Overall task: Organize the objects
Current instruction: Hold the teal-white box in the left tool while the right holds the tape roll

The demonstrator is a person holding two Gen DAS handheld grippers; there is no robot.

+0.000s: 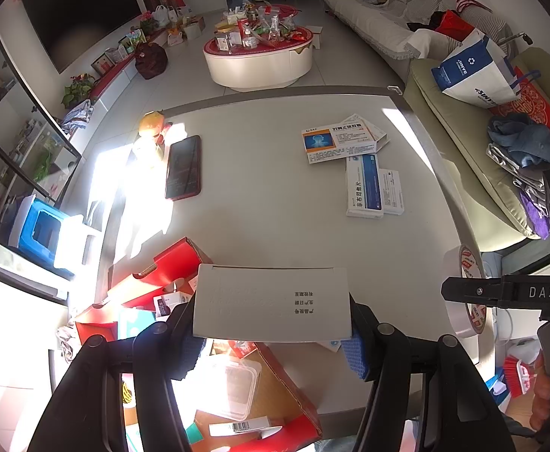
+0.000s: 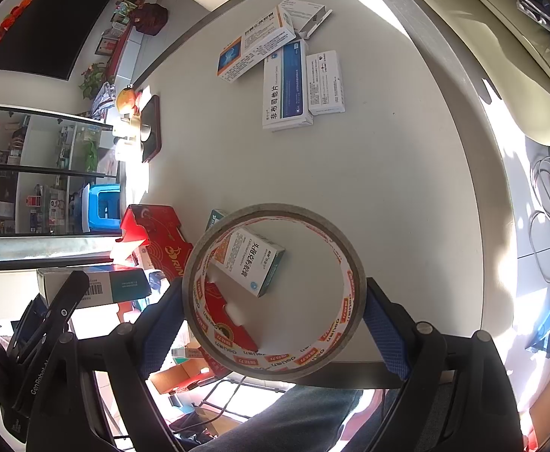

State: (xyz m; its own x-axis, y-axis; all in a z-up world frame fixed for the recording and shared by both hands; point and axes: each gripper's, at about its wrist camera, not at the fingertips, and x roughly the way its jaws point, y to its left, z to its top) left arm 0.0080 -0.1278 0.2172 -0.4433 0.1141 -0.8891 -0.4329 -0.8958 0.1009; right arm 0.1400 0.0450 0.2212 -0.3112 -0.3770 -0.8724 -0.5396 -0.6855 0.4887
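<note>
Here, left claw (image 1: 273,333) clamped on white box (image 1: 271,303), right claw (image 2: 275,324) on tape roll (image 2: 275,290), both near table edge (image 2: 350,371).

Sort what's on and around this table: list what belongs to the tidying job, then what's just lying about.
Part of the job:
- white box held in the left gripper
- tape roll held in the right gripper
- medicine boxes on the table
- small box by the red carton

Lying about:
- phone
- sofa
- television
- paper bag
</note>
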